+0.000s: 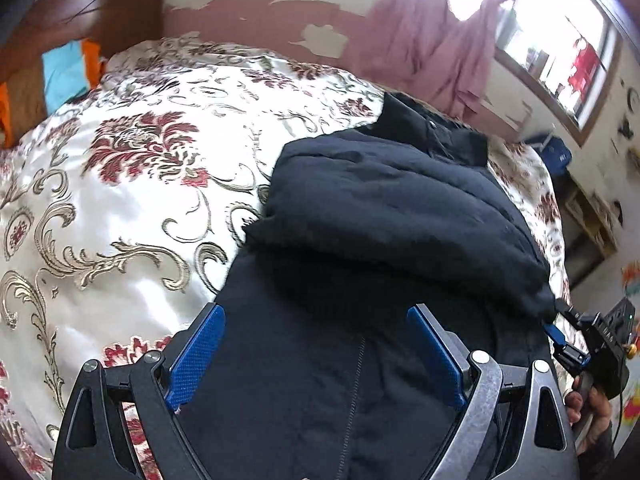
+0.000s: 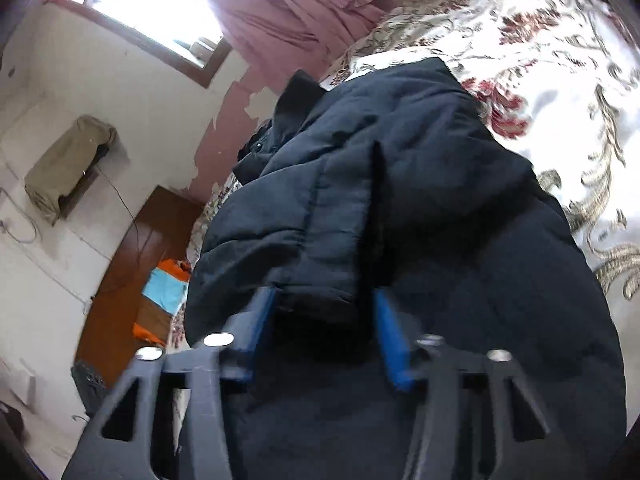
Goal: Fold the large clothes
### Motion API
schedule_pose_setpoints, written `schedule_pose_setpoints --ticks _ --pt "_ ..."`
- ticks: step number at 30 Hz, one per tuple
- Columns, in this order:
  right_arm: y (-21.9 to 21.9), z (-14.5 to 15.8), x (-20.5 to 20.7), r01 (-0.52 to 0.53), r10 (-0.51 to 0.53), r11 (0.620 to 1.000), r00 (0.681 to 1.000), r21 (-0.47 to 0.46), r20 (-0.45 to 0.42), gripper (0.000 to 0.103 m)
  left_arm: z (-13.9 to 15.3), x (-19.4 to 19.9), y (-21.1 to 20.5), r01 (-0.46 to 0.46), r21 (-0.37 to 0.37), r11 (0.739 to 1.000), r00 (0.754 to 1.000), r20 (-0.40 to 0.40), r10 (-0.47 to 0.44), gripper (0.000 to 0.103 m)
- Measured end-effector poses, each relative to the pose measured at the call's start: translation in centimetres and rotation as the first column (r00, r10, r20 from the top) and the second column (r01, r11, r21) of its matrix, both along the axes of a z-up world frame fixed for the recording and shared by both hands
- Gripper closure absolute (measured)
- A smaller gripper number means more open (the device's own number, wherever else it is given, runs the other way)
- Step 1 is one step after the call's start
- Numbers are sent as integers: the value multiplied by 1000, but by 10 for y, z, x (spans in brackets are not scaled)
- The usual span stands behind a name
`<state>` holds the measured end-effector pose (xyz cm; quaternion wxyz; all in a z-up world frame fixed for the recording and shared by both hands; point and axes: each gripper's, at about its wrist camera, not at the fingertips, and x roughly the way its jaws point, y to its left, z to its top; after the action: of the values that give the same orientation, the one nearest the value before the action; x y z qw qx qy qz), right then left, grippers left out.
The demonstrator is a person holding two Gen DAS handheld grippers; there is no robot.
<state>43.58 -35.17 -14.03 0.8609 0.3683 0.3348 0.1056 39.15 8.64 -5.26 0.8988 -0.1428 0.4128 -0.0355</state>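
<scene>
The dark padded jacket (image 1: 384,216) lay on the bed, stretching lengthwise away from both tongs. The left tongs (image 1: 316,356) stood wide apart and empty over its near hem, while the right tongs (image 2: 324,336), half closed, had a folded sleeve end (image 2: 320,280) between their pads; whether they pinched it I cannot tell. Beyond spread the floral bedspread (image 1: 132,184), then a peeling wall (image 1: 248,20), pink curtain (image 1: 420,40) and window (image 1: 560,48).

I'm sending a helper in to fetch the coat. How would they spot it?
Look at the bed, covered by a white bedspread with red and gold flowers. On it lies a dark navy padded jacket, partly folded, the only plain dark thing there.
</scene>
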Motion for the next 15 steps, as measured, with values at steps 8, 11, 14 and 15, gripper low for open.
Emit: schedule_pose_setpoints --ticks 8,11,14,15 --pt "-19 76 -17 117 -78 978 973 -173 218 99 19 17 -13 23 60 998 997 66 -27 11" --pt "-34 87 -10 143 -97 967 973 -212 210 99 23 28 -24 36 80 996 996 82 -43 11" --pt "-42 74 -1 128 -94 956 986 -264 137 99 23 41 -37 34 111 993 996 79 -43 11" --pt "-42 68 4 108 -81 951 992 -290 102 99 21 44 -41 32 119 992 996 74 -41 11"
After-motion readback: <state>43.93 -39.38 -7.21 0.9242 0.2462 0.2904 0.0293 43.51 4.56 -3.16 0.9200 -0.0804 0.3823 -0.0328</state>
